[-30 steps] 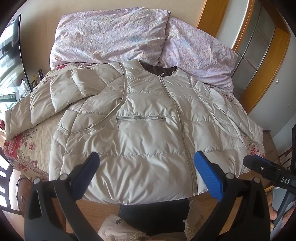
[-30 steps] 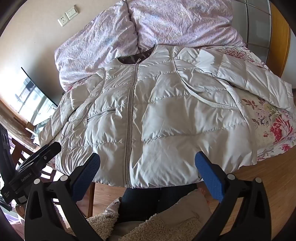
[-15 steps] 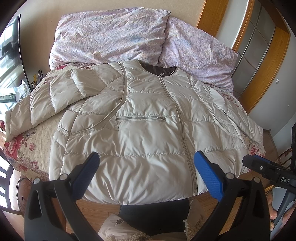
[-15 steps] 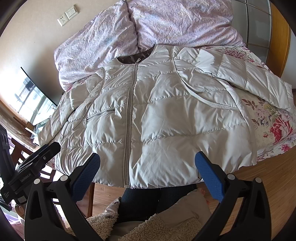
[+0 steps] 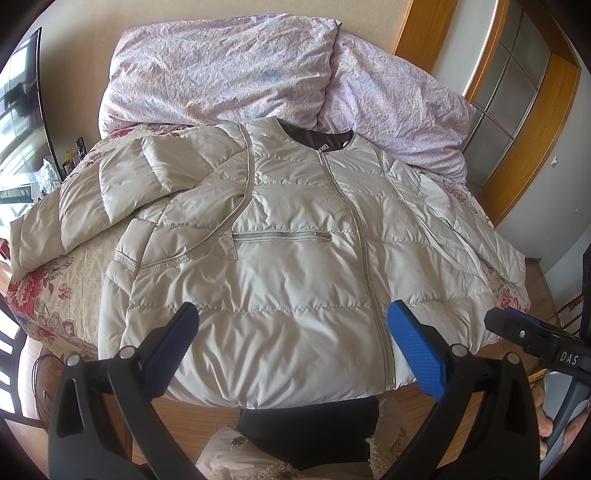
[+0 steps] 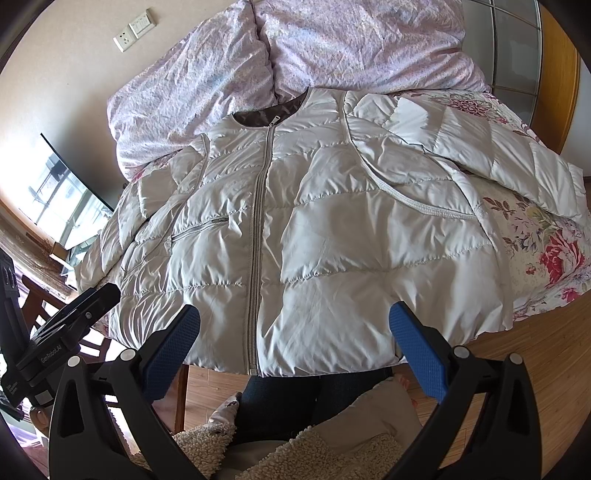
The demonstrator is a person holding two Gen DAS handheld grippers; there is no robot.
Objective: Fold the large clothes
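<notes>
One padded jacket (image 5: 295, 258), with two sleeves: one at nine o'clock (image 5: 92, 206), one at three o'clock (image 5: 472, 236). One chest pocket zip (image 5: 282, 235) and one front zip (image 5: 365, 258). Two lilac pillows at twelve o'clock (image 5: 221, 70) (image 5: 391, 107). One floral bedspread (image 5: 55, 291). Two grippers, the left gripper (image 5: 293, 347) and the right gripper (image 6: 294, 349), each with two blue pads (image 5: 417, 350). Two wall plates at eleven o'clock (image 6: 133, 29)
</notes>
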